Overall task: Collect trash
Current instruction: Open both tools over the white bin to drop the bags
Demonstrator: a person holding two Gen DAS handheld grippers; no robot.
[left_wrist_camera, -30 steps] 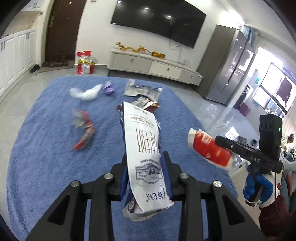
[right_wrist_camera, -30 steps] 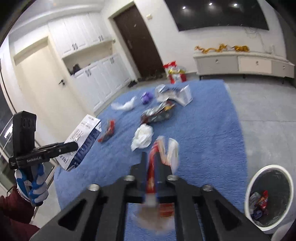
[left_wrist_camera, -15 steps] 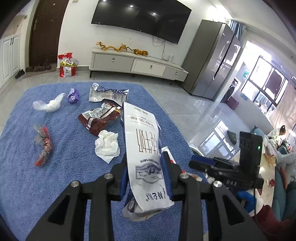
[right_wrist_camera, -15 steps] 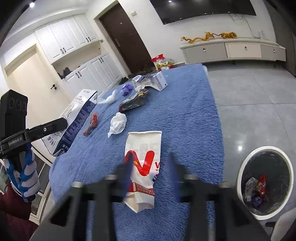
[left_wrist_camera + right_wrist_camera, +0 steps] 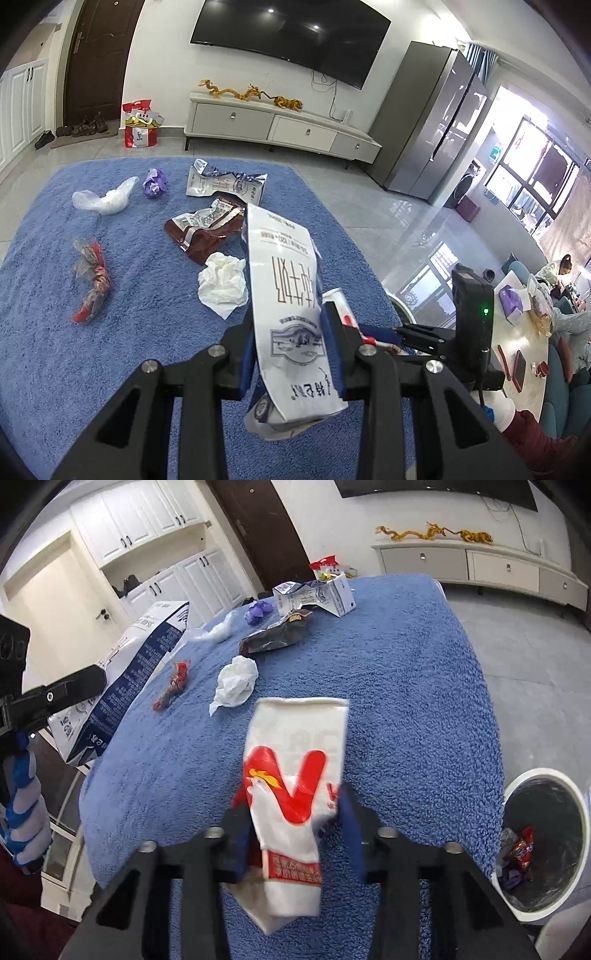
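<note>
My left gripper (image 5: 291, 354) is shut on a crushed white and blue milk carton (image 5: 284, 295), held above the blue rug (image 5: 147, 332); the carton also shows in the right wrist view (image 5: 122, 679). My right gripper (image 5: 295, 834) is open, its fingers on either side of a white and red paper bag (image 5: 295, 768) lying on the rug (image 5: 406, 701). A white bin (image 5: 546, 849) with wrappers inside stands on the floor at the right.
On the rug lie a crumpled tissue (image 5: 223, 284), a brown wrapper (image 5: 201, 230), a red wrapper (image 5: 90, 284), a clear plastic bag (image 5: 103, 195), a purple wad (image 5: 154, 182) and a flattened carton (image 5: 225, 184). A TV cabinet (image 5: 280, 125) stands behind.
My right gripper let the white and red bag go onto the rug, then came down around it with its jaws open. My left gripper kept hold of the carton and turned right.
</note>
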